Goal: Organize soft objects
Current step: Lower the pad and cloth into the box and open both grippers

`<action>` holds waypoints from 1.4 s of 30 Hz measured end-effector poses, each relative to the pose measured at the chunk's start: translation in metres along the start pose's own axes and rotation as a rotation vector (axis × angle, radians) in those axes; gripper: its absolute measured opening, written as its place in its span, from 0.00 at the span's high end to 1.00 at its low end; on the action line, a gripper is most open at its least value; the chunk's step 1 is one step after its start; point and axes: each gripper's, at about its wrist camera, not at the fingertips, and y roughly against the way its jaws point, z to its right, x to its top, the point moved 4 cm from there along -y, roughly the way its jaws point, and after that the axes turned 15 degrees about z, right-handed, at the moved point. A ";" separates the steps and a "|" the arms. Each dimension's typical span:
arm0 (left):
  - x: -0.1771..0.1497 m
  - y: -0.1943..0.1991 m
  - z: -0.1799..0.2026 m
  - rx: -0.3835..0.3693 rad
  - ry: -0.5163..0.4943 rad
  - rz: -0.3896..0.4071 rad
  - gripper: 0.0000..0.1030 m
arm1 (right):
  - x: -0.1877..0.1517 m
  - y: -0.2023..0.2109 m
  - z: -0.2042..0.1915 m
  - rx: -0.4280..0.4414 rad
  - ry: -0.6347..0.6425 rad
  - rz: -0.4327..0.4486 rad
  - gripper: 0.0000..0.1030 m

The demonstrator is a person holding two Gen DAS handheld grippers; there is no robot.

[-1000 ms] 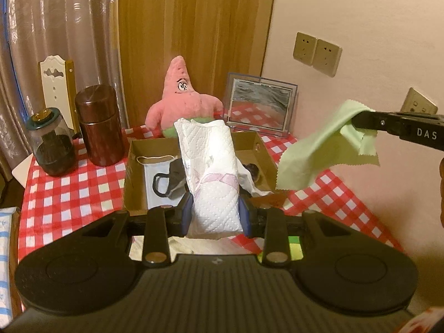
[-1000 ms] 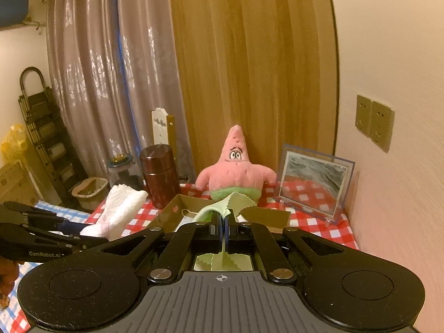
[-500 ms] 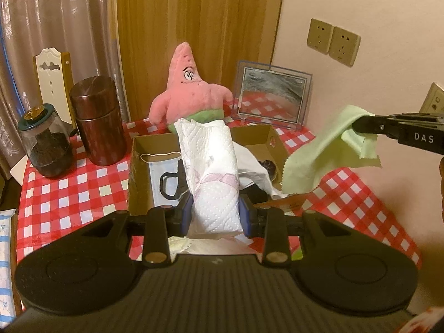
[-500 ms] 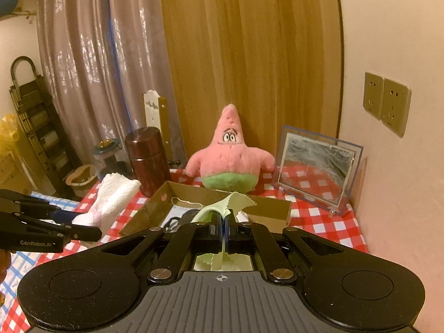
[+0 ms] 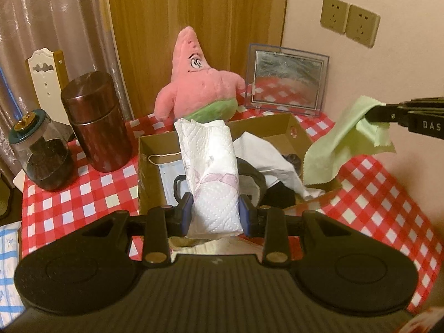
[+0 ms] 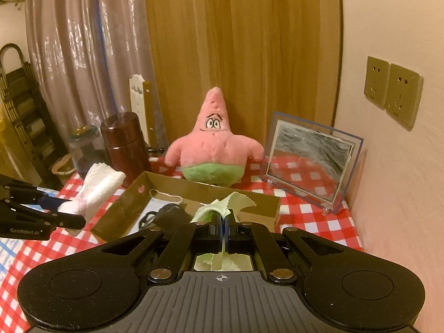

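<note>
Warm, dim room: a wooden panel (image 6: 241,55) stands between shiny mauve curtains (image 6: 83,55) and a cream wall (image 6: 394,166) with 2 sockets (image 6: 392,90). A black folding ladder (image 6: 19,105) leans far left.

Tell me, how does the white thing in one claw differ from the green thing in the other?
The white paper towel is a thick, embossed folded wad; the green cloth is one thin sheet with zigzag edges. The left gripper clamps the towel with its fingers well apart; the right gripper pinches the cloth nearly shut. Both are soft and held above the cardboard box.
</note>
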 end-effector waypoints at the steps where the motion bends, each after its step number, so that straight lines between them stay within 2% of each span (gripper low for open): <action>1: 0.000 -0.005 -0.001 -0.002 -0.002 -0.005 0.70 | -0.001 -0.005 0.001 -0.002 0.005 -0.004 0.98; 8: -0.009 -0.045 -0.012 -0.006 0.001 -0.061 0.70 | -0.028 -0.047 0.005 -0.053 0.083 -0.091 0.98; 14: -0.021 -0.073 -0.022 -0.009 0.030 -0.091 0.70 | -0.058 -0.074 0.000 -0.005 0.037 -0.159 0.98; 24: -0.032 -0.114 -0.033 -0.024 0.042 -0.140 0.68 | -0.087 -0.114 -0.002 0.028 -0.013 -0.243 0.98; 33: -0.040 -0.129 -0.038 -0.015 0.042 -0.166 0.62 | -0.103 -0.138 0.013 -0.068 0.020 -0.311 0.98; 35: -0.041 -0.130 -0.040 -0.011 0.045 -0.168 0.55 | -0.107 -0.140 0.013 -0.064 0.024 -0.323 0.98; 42: -0.040 -0.122 -0.046 -0.012 0.069 -0.154 0.50 | -0.115 -0.143 0.010 -0.025 -0.016 -0.351 0.98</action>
